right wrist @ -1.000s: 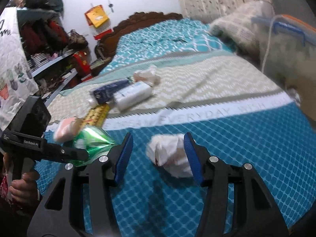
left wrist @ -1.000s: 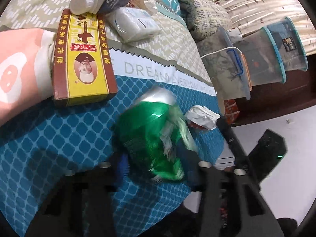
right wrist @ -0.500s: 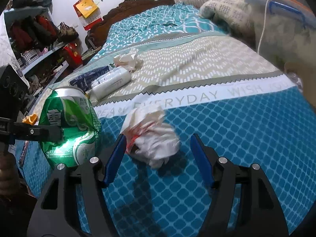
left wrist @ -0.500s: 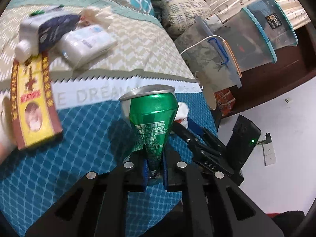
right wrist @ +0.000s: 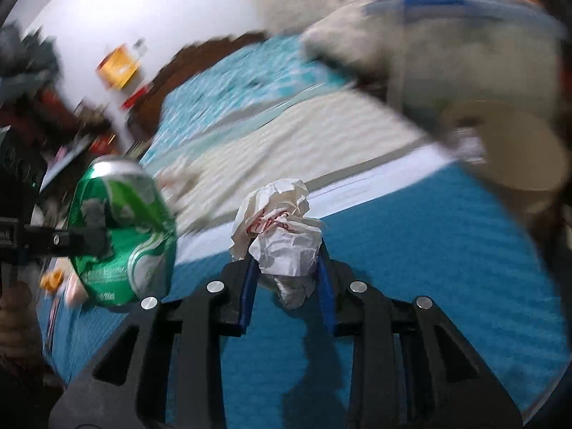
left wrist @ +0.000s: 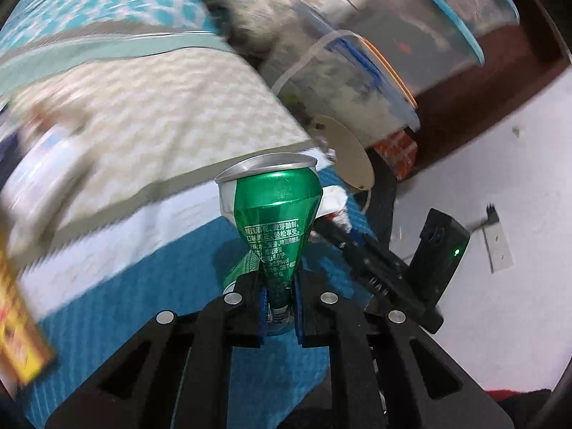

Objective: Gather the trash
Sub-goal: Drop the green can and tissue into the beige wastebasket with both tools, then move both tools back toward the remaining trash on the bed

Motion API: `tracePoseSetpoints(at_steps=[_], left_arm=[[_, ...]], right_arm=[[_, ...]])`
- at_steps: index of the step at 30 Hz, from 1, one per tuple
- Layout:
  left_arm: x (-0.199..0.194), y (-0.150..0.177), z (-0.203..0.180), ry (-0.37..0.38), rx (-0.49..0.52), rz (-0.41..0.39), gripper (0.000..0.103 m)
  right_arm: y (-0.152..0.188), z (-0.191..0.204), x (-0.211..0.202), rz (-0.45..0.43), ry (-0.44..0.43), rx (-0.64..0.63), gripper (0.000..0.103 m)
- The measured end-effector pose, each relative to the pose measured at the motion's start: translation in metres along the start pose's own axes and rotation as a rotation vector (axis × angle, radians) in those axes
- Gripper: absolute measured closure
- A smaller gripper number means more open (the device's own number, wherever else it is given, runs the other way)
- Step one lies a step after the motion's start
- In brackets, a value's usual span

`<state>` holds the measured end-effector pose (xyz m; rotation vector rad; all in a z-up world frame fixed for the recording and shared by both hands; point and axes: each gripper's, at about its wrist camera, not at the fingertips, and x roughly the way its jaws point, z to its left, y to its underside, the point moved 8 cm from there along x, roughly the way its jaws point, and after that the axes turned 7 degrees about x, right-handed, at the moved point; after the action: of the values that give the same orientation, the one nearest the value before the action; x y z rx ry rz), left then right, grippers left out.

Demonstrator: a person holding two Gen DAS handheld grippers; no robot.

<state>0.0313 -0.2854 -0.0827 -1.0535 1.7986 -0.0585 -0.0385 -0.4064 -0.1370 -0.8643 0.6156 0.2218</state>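
Green crushed can [left wrist: 273,214] sits pinched flat in the left gripper [left wrist: 280,305], raised over the blue bedspread [left wrist: 107,321]. Over to the right wrist: right gripper [right wrist: 286,279] closing its jaws on the crumpled paper wad [right wrist: 282,236], pads pressing it.

The left tool [left wrist: 280,309] was a black plastic frame w/ cut-out openings in its arms, four round silver screw heads across the front, and blue pads lining the inner faces of both fingers [left wrist: 263,304]. The right tool [right wrist: 286,287] had the same build: black frame, four silver screws, blue pads on its fingers [right wrist: 247,286]. From the left wrist cam, the right tool's body carried a black box w/ a small green LED lit. A hand [right wrist: 14,325] showed at the left edge, blurred.
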Motion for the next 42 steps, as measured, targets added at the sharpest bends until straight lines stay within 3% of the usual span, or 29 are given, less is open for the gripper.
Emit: tracePoseSetpoints(at_steps=[8,13,14,15,16,17,19,24,29,33,36,42], left_arm=[[0.129,-0.114,-0.099,0.046,0.231,0.111,0.093],[0.209,-0.161,-0.14,0.04,0.299,0.163,0.093],[0.224,-0.168,-0.145,0.029,0.315,0.171,0.092],[0.236,-0.172,-0.149,0.017,0.325,0.178,0.085],[0.25,-0.176,-0.15,-0.005,0.329,0.191,0.076],[0.262,-0.178,-0.15,-0.028,0.326,0.2,0.06],[0.272,-0.18,-0.149,-0.053,0.329,0.2,0.059],[0.252,-0.171,-0.146,-0.043,0.353,0.162,0.059],[0.205,-0.142,-0.134,-0.057,0.381,0.094,0.058],[0.16,-0.11,-0.108,-0.167,0.401,0.023,0.057],[0.122,-0.08,-0.077,-0.299,0.39,-0.031,0.057],[0.063,-0.041,-0.022,-0.443,0.274,-0.08,0.057]], right_arm=[[-0.077,-0.147,-0.05,-0.158,0.159,0.22,0.071],[-0.106,-0.2,-0.042,-0.161,0.213,0.268,0.067],[-0.109,-0.208,-0.037,-0.155,0.218,0.275,0.06],[-0.112,-0.214,-0.032,-0.145,0.22,0.287,0.045],[-0.117,-0.222,-0.028,-0.146,0.222,0.302,0.039],[-0.119,-0.227,-0.029,-0.158,0.231,0.313,0.036],[-0.124,-0.234,-0.033,-0.195,0.243,0.325,0.036],[-0.12,-0.234,-0.055,-0.261,0.226,0.348,0.036],[-0.098,-0.199,-0.058,-0.235,0.141,0.353,0.036],[-0.073,-0.149,-0.049,-0.19,0.053,0.338,0.036],[-0.056,-0.115,-0.045,-0.17,0.009,0.329,0.036],[-0.028,-0.051,-0.044,-0.143,-0.038,0.297,0.036]])
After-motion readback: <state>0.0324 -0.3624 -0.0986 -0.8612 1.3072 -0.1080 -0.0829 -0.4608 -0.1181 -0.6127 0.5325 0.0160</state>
